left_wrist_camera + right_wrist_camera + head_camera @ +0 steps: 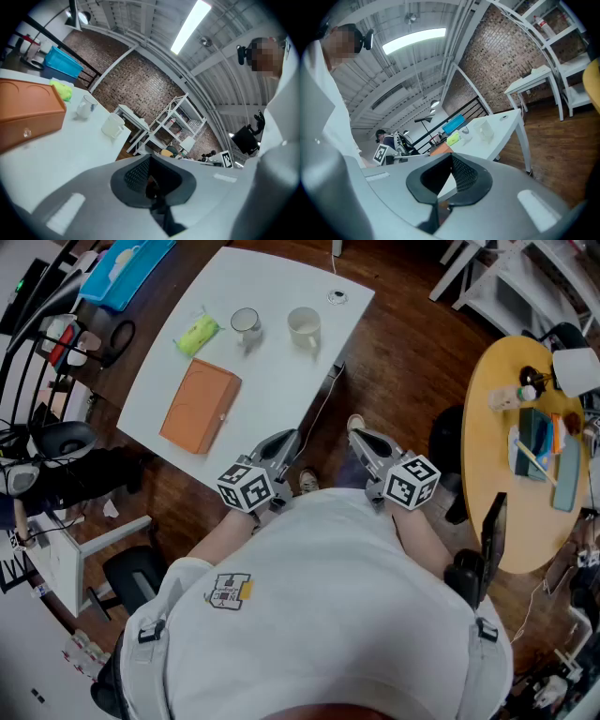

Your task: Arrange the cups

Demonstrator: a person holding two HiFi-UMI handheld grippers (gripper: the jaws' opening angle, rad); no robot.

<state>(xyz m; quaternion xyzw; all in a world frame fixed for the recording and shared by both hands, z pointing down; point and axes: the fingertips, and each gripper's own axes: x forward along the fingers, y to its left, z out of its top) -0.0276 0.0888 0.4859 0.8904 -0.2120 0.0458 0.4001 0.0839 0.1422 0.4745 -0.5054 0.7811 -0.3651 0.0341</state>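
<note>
Both grippers shut, nothing between the jaws. Left gripper (pixel 287 437) (pixel 150 174) sits at the near edge of the white table (pixel 272 381). Right gripper (pixel 357 435) (pixel 449 177) is just beside it, over the wood floor (pixel 394 362).

Cups are on the far part of the table, well apart from both grippers:
- white mug (pixel 304 327) (pixel 112 125) (pixel 485 130), upright, the cup nearer the right gripper
- clear cup (pixel 246 322) (pixel 86 107) (pixel 464 132), upright, left of the mug, near it but not touching

Neither cup is touched. Can't make out contents in either (resolution too low).

Other containers:
- orange box (pixel 199 405) (pixel 28 110), lid closed, on the table between the left gripper and the clear cup; contents hidden
- blue tray (pixel 127 268) off the table's far-left corner, something pale inside, can't tell what

A yellow-green packet (pixel 197 334) lies just left of the clear cup. A small round disc (pixel 337 297) sits at the far corner, past the mug.
</note>
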